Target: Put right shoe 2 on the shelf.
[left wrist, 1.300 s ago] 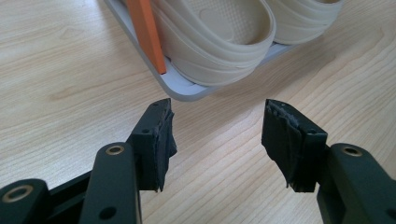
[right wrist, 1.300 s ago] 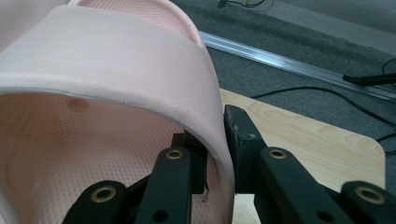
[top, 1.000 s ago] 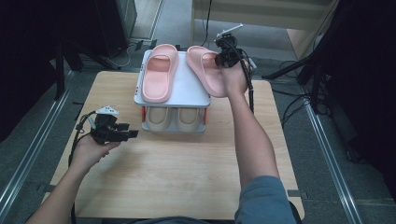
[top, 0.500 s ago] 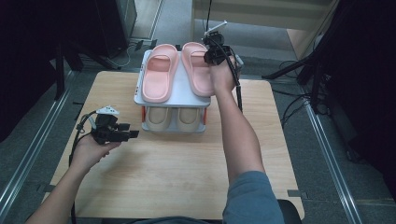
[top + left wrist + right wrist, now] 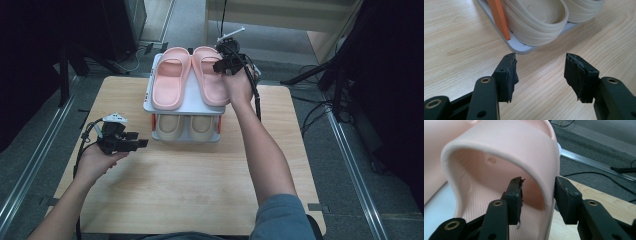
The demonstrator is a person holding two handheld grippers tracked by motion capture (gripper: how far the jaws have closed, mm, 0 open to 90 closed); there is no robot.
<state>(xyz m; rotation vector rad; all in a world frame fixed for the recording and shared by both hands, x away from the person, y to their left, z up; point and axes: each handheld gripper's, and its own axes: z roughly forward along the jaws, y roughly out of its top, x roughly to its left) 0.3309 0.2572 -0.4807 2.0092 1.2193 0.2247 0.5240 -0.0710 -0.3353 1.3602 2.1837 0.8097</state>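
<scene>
Pink foam is sitting between my right gripper's [image 5: 537, 195] fingers [image 5: 515, 195]: the strap wall of the right pink slipper [image 5: 210, 75] is running up through the gap, one pad inside the strap, one outside. The jaws have just been opening, and the pads are now standing slightly off the strap rather than pinching it. The slipper is lying on the shoe rack's [image 5: 150, 102] top shelf, just beside the left pink slipper [image 5: 169, 82]. In my judgement I am letting go after placement; to do it well, I should be spreading wider before backing out, so neither pad drags the strap and skews the pair. My left gripper [image 5: 540, 72] is resting with its fingers spread and holding nothing, beige slippers [image 5: 536, 20] just ahead of their tips.
</scene>
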